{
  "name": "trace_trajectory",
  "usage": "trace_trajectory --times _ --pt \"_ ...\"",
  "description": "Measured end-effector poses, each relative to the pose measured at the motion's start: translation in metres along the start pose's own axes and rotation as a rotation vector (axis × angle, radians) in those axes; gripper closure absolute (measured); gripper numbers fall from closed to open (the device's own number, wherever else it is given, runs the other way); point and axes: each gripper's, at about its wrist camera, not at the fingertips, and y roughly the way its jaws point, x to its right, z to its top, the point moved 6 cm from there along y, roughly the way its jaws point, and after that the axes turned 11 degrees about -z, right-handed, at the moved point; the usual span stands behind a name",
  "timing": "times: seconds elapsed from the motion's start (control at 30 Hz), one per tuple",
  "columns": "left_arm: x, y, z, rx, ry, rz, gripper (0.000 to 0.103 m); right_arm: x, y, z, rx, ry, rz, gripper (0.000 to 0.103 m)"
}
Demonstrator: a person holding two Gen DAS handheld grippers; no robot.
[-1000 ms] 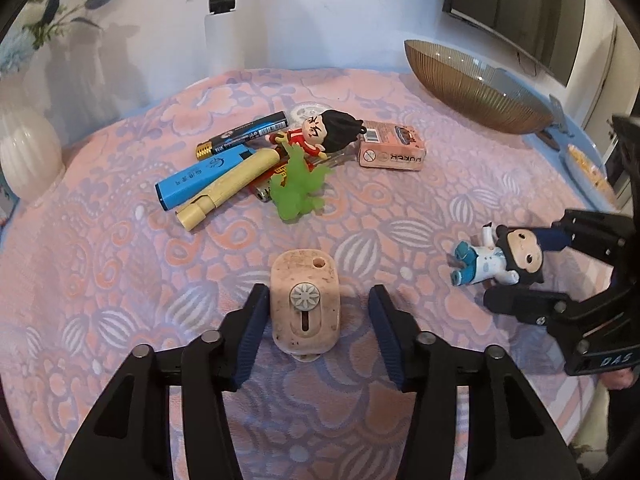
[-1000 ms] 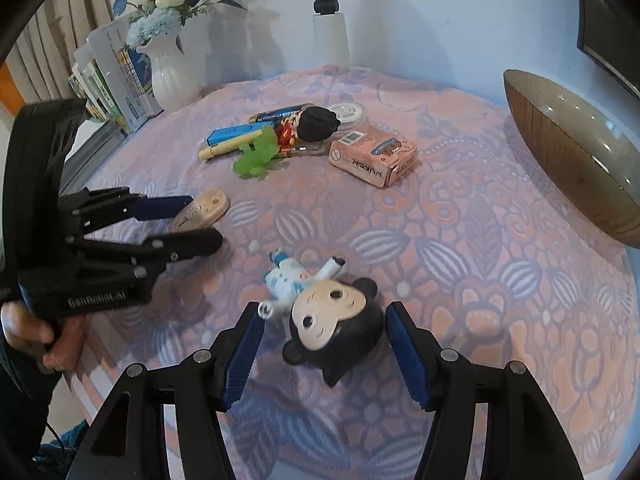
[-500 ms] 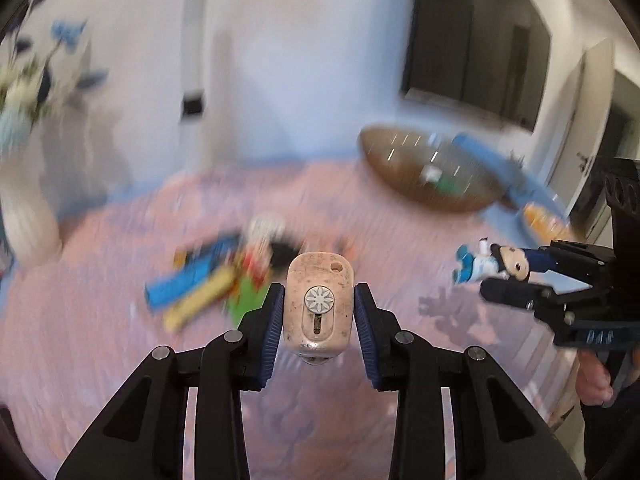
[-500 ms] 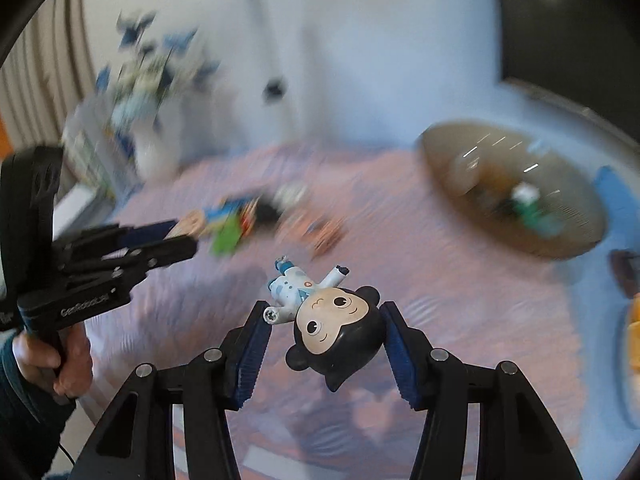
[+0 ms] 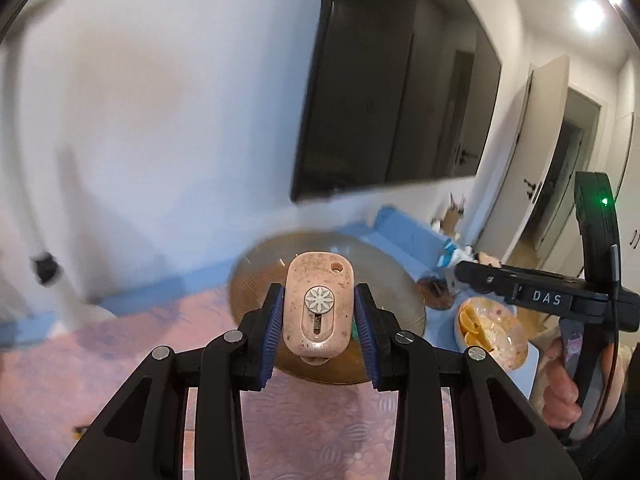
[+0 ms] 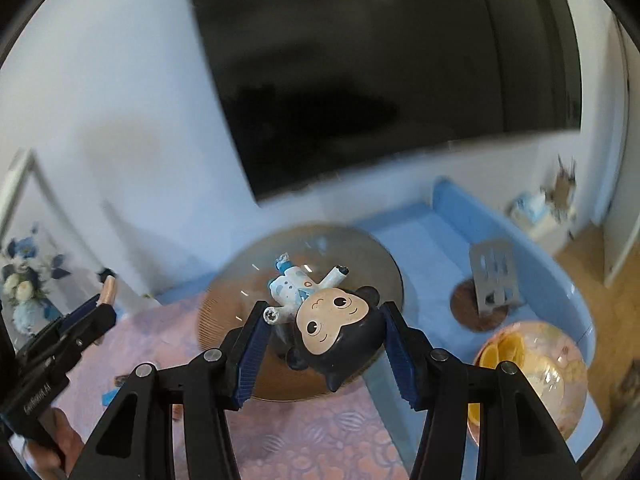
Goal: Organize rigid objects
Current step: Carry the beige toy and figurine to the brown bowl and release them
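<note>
Above the bench [image 5: 304, 432], both grippers ride high, each loaded.

Left gripper [image 5: 319, 322]: clenched on the pink case [image 5: 319, 304], blue pads pressing its two long sides. Case stands upright between the fingers, long axis running away from the camera, hole end far. Its jaws have just been closing, with the case between them.

Right gripper [image 6: 325, 350]: clenched on the figurine [image 6: 338, 330] by its big dark head; the small white-blue body points far and left, unsupported. Its jaws have also just been closing, on that head.

Bowl [image 5: 256, 280]: wide, shallow, brownish, sits on the far right part of the bench. Seen from each wrist it lies directly ahead of and below the held thing, so both loads hang over or just short of its near rim; blur keeps me from saying which.

Right gripper appears at the right edge of the left view, a hand [image 5: 560, 396] on its grip. Neither looks clearly nearer the bowl.

Judgement: carry step nearly done; next is lowering over the bowl and releasing. Risk: the two grippers crowd one target, and the figurine may tip as its head is freed.

Fruit dish [image 6: 532, 364] sits right of the bowl.
</note>
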Motion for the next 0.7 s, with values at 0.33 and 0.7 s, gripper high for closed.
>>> trace_trajectory --times 0.33,0.7 --pt "-0.010 0.086 -0.046 -0.178 -0.073 -0.019 0.071 -0.011 0.070 -0.037 -0.190 -0.071 -0.029 0.049" --pt "-0.027 -0.003 -0.052 -0.024 -0.126 0.038 0.024 -0.001 0.043 -0.037 -0.137 -0.036 -0.001 0.044"
